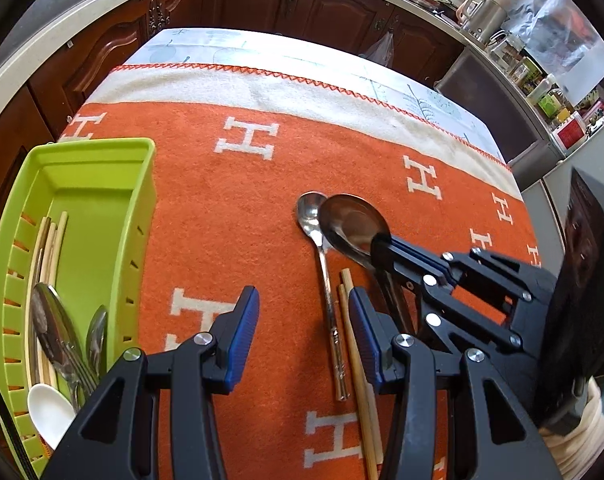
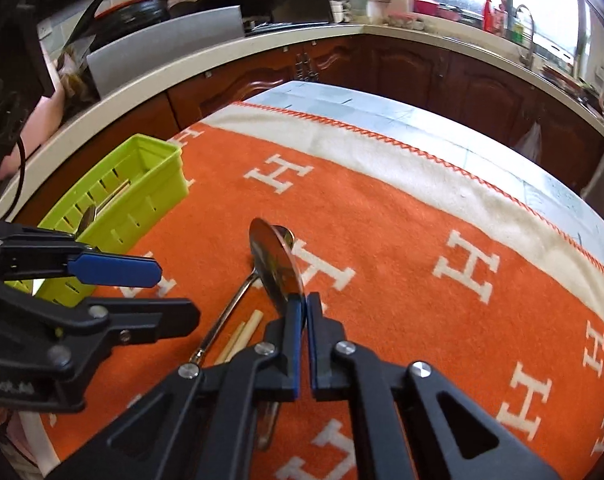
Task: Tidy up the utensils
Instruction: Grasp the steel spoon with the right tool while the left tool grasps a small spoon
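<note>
- Black arms of the left claw [image 1: 304, 334] fill the foreground of its own view, blue pads standing partway open over the orange blanket [image 1: 229, 208] with nothing between them.
- Just beyond its right pad lie a pair of wooden chopsticks [image 1: 356, 354] and a slim metal spoon [image 1: 322, 264], side by side on the blanket, handles toward the camera.
- Right claw [image 2: 305, 308] is pinched tight on the neck of a large metal spoon [image 2: 275, 264], whose bowl stands tilted on edge above the blanket; its handle runs back beneath the claw.
- Bowl of the large spoon overlaps the bowl of the slim spoon in both views; whether the two touch cannot be told.
- Green basket [image 1: 141, 184] sits at the left edge of the tabletop, well apart from the loose utensils.
- Inside the basket are several wooden chopsticks [image 1: 51, 240], two metal spoons [image 1: 57, 332] and a white spoon [image 1: 49, 412], all lying lengthwise.
- Orange blanket carries white "H" letters and a cream border with red stitching.
- Dark wooden cabinets [image 1: 261, 0] and a pale kitchen counter [image 2: 261, 46] curve around behind the tabletop.
</note>
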{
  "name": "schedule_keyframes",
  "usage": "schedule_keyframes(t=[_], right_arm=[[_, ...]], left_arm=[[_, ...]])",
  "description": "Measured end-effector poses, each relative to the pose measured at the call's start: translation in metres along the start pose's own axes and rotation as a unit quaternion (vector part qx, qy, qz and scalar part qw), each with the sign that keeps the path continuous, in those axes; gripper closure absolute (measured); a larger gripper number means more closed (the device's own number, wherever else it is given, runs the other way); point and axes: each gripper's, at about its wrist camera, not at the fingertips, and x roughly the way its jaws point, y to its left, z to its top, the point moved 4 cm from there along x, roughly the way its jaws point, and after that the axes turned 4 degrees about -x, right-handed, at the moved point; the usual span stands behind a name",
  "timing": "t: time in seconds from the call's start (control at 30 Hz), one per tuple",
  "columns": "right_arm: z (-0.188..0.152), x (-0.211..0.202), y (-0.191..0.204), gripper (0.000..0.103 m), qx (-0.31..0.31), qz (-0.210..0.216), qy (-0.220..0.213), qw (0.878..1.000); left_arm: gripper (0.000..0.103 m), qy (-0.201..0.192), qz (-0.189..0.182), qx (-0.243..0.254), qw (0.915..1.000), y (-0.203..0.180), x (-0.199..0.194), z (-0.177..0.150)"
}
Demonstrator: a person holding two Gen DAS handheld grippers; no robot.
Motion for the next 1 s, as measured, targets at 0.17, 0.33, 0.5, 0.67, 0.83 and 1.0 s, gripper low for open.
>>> schedule_keyframes(t=[0.17,0.33,0.5,0.67,0.83,1.0], right_arm=[[-0.004,-0.012,-0.017,0.101,0.068,0.005,-0.023,0.997],[-0.006,-0.022,-0.031,0.101,0.112,0.012,-0.043,0.993],[-0.010,-0.026,-0.040,0.101,0.135,0.022,-0.049,0.989],[-0.017,-0.026,-0.045,0.101,0.147,0.027,-0.048,0.988],[-0.023,-0.026,-0.049,0.101,0.158,0.031,-0.047,0.986],[-0.029,-0.024,-0.051,0.101,0.161,0.034,-0.043,0.985]], left_arm=[[0.058,-0.004,-0.002,-0.009,0.9999,-0.004,0.009,0.013],[0.058,-0.001,0.011,-0.029,0.9995,-0.001,0.027,0.028],[0.058,-0.018,0.035,-0.031,0.9988,-0.003,0.037,0.038],[0.059,-0.035,0.069,0.009,0.9969,-0.014,0.043,0.037],[0.074,-0.054,0.102,0.046,0.9923,-0.026,0.047,0.035],[0.080,-0.061,0.090,0.056,0.9925,-0.032,0.047,0.035]])
